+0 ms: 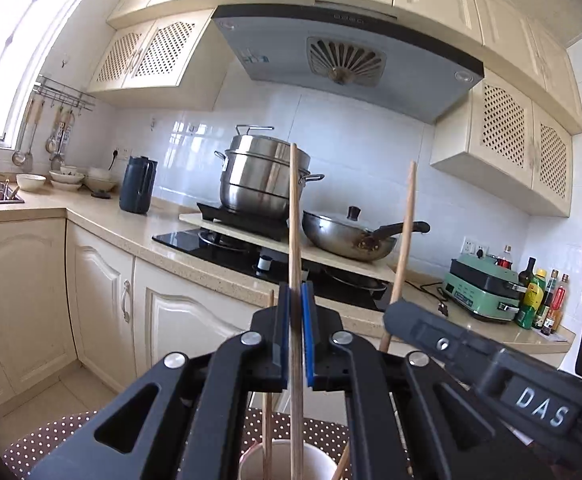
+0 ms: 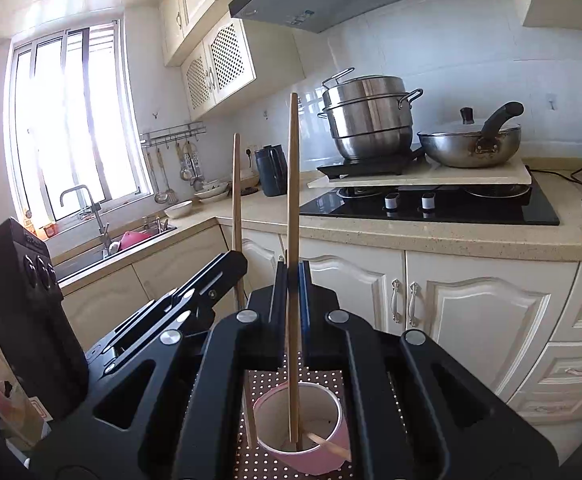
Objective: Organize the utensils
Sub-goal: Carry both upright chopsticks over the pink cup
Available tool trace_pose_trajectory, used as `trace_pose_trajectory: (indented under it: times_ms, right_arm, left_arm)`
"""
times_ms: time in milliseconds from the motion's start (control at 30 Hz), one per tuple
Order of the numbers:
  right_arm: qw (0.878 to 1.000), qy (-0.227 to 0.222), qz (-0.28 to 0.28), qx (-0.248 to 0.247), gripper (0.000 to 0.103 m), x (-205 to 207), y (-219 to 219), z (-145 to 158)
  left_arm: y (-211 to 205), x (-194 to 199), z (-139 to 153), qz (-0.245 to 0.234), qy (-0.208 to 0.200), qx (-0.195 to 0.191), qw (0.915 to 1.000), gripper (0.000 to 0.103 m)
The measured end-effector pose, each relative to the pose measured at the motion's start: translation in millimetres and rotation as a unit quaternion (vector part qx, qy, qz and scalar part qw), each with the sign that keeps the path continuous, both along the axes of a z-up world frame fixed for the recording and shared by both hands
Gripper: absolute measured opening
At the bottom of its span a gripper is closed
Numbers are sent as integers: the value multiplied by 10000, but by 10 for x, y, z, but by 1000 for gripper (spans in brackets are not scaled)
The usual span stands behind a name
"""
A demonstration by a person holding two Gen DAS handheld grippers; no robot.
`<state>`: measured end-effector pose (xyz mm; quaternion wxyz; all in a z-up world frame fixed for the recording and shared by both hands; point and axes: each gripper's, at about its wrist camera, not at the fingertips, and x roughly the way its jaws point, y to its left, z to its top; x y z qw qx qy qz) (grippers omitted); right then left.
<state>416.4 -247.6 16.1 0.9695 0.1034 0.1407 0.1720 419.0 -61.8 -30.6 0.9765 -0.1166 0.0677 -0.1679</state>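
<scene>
My left gripper (image 1: 296, 292) is shut on an upright wooden chopstick (image 1: 293, 208); the stick's lower end reaches down into a pink cup (image 1: 315, 454) below. A thinner stick (image 1: 267, 364) leans in that cup to the left. My right gripper (image 2: 293, 272) is shut on a second chopstick (image 2: 292, 184), whose tip stands inside the cup (image 2: 323, 464), where a short wooden piece (image 2: 327, 443) lies. Each gripper shows in the other view: the right gripper (image 1: 397, 312) with its chopstick (image 1: 406, 224), the left gripper (image 2: 238, 261) with its chopstick (image 2: 235, 184).
The cup stands on a brown polka-dot cloth (image 1: 47, 436). Behind is a counter with a black hob (image 2: 431, 206), a steel steamer pot (image 2: 367, 120), a wok (image 2: 469, 144), a dark kettle (image 1: 137, 184), a sink (image 2: 127, 240), a green appliance (image 1: 479, 288) and bottles (image 1: 539, 296).
</scene>
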Motion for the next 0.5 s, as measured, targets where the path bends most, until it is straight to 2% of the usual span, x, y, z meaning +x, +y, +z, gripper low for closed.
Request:
trace_pose_trajectory:
  times_ms: [67,333,500]
  right_arm:
    - [10000,-18,-8,-41,6,-3,20,-61]
    - [9998,-28,0,-199,6,-86,73,-238]
    - [9998,-10,45,-169,6,-112,64,-260]
  left_arm:
    - [-20,5,-45,58,-113,5,9999,6]
    - [50,-29,-264,178,-4,-9,9998,6]
    - [69,-72,-231,232,-127,4,9996,6]
